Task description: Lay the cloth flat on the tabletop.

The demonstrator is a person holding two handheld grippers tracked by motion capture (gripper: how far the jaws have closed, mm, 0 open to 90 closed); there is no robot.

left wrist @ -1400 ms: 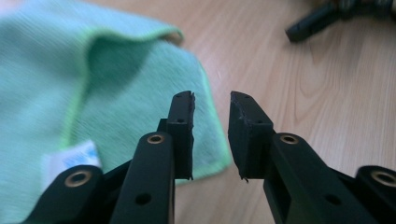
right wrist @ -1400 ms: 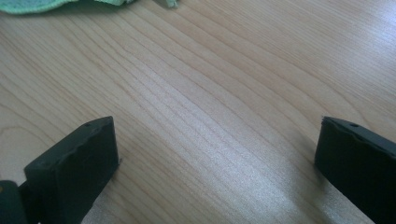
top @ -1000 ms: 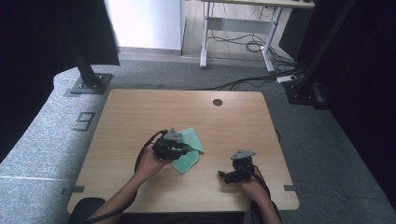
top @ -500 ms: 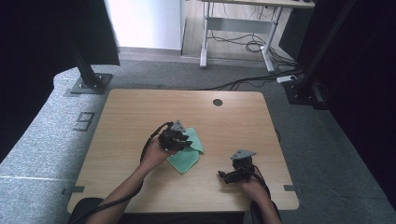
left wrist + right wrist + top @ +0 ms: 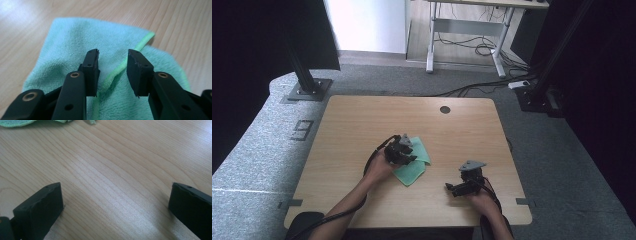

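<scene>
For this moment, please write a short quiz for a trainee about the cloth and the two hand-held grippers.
1. True or false: the left hand-held gripper has its jaws apart above the green cloth.
2. What lies under the right hand-held gripper? A) the cloth B) bare wooden table C) a cable
3. Fill in: a bright green ____ edge of the cloth runs between the left jaws.

Key: 1 true. 2 B, bare table, with the cloth only at the top edge of the right gripper view. 3 hem.
</scene>
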